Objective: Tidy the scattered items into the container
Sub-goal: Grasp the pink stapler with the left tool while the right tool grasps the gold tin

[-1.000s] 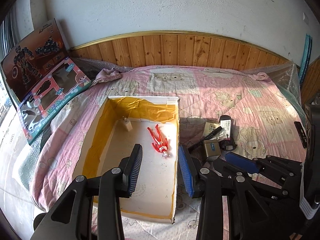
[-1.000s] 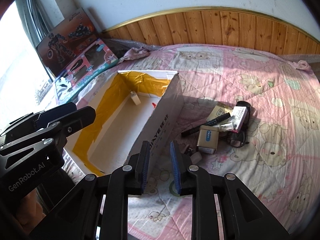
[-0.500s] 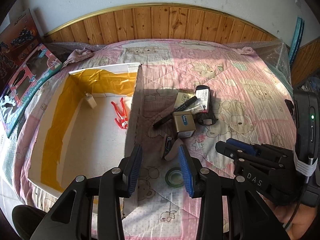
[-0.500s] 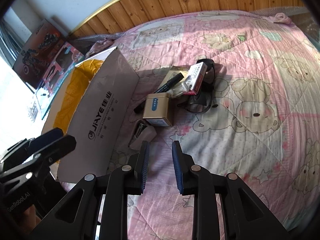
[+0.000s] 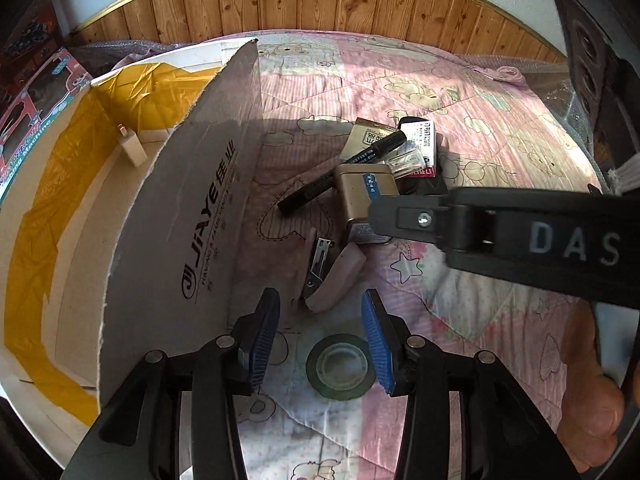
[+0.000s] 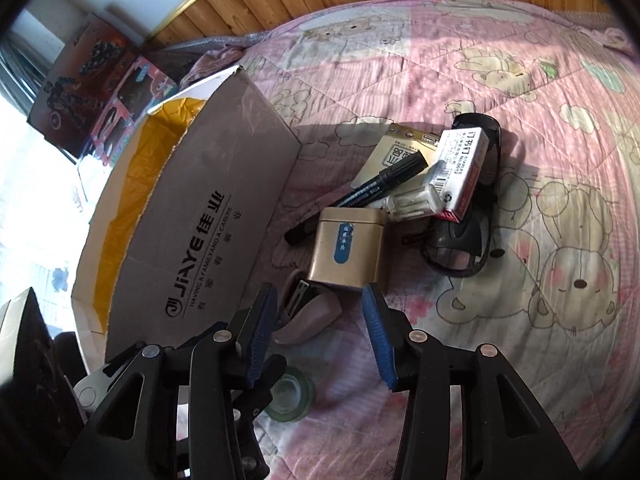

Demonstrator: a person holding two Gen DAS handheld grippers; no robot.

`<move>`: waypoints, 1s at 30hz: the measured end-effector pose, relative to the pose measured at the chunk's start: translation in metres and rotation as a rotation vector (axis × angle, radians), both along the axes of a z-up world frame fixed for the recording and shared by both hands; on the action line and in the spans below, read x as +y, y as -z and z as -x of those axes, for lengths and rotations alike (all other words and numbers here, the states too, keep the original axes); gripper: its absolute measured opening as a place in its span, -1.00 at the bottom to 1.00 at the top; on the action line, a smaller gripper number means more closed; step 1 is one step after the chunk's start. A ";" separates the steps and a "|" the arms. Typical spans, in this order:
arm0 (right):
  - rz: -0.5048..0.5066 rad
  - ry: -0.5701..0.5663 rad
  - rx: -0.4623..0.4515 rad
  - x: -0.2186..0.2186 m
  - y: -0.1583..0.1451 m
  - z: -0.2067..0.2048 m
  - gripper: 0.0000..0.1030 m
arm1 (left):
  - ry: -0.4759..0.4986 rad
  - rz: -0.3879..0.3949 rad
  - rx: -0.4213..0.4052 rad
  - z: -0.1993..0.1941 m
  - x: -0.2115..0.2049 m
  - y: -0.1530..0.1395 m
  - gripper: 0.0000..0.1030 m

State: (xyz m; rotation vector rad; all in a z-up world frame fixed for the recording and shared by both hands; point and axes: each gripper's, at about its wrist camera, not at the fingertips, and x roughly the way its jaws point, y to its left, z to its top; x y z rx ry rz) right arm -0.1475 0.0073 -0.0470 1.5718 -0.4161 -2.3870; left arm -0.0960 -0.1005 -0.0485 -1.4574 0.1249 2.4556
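The cardboard box (image 5: 192,216) with yellow tape lining stands open on the left of the pink quilt; a small white item (image 5: 130,148) lies inside. Right of it is a pile: gold tin (image 6: 348,252), black marker (image 6: 372,192), white-and-red staple box (image 6: 460,168), sunglasses (image 6: 468,240), a card pack (image 6: 400,152) and a pink stapler (image 5: 324,276). My left gripper (image 5: 320,340) is open low over the quilt, with a tape roll (image 5: 340,368) lying between its fingers. My right gripper (image 6: 320,336) is open just short of the gold tin, above the stapler (image 6: 308,312).
The right gripper's arm (image 5: 520,236) crosses the left wrist view above the tin, with a hand (image 5: 592,400) at the lower right. Toy boxes (image 6: 80,72) lean at the far left. A wooden headboard (image 5: 320,4) bounds the bed's far side.
Both grippers have swung from over the box to the pile on the quilt and come down low. The right gripper's fingers have spread wider. The tape roll now lies between the left fingers.
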 end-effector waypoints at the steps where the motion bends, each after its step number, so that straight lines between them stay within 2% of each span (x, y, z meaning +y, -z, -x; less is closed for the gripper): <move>1: -0.032 -0.007 -0.005 -0.004 0.005 0.007 -0.03 | 0.004 0.000 0.010 0.002 0.001 0.003 -0.09; 3: -0.090 -0.017 -0.023 -0.010 0.017 0.020 0.05 | 0.009 0.007 0.027 0.008 0.002 0.010 -0.07; 5: -0.060 -0.026 -0.035 -0.010 0.027 0.027 0.17 | 0.020 0.006 0.031 0.014 0.004 0.017 -0.04; 11: -0.012 0.009 -0.038 0.017 0.032 0.025 0.07 | 0.020 -0.040 -0.038 0.036 0.004 0.042 0.03; 14: 0.040 0.054 -0.055 0.035 0.031 0.022 0.04 | 0.020 -0.039 -0.061 0.044 0.008 0.051 0.04; 17: 0.056 0.078 -0.056 0.048 0.029 0.018 0.04 | 0.032 -0.025 -0.041 0.047 0.012 0.051 0.00; 18: 0.064 0.083 -0.057 0.050 0.029 0.017 0.03 | 0.024 -0.034 -0.038 0.049 0.011 0.050 -0.12; 20: 0.080 0.091 -0.056 0.055 0.027 0.015 0.03 | 0.012 -0.059 -0.044 0.052 0.009 0.049 -0.16; 26: 0.114 0.090 -0.034 0.062 0.015 0.006 0.02 | -0.015 -0.105 -0.079 0.055 0.008 0.044 -0.17; 30: 0.114 0.088 -0.022 0.063 0.011 0.000 0.01 | -0.018 -0.098 -0.059 0.051 0.010 0.035 -0.18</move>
